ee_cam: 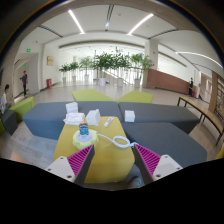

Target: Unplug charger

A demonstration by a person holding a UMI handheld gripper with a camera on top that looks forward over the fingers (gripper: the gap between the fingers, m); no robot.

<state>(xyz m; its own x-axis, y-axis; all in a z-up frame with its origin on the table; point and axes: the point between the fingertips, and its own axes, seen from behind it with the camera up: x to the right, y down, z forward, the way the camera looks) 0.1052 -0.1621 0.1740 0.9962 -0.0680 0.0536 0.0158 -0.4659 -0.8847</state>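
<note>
The gripper (108,158) hangs with its jaws released and nothing between them, the pink pads (80,158) set wide apart over a yellow table (105,165). Just ahead of the jaws, a white cable (112,139) curls in a loose loop on the tabletop and runs back toward a small cluster of objects beyond the fingertips, where what looks like a white charger (108,124) sits beside a blue bottle (84,131) and some white packets (74,118); which piece is the plug itself is too small to tell. I judge the charger to be light, hard-shelled plastic, smooth and a little slippery, so the jaws should close on its flat sides, not on the cable, which is soft, limp and would only bend or slide. The table looks smooth and matte; grey upholstered sofas (160,112) ring it, with potted plants (100,64) well beyond.
</note>
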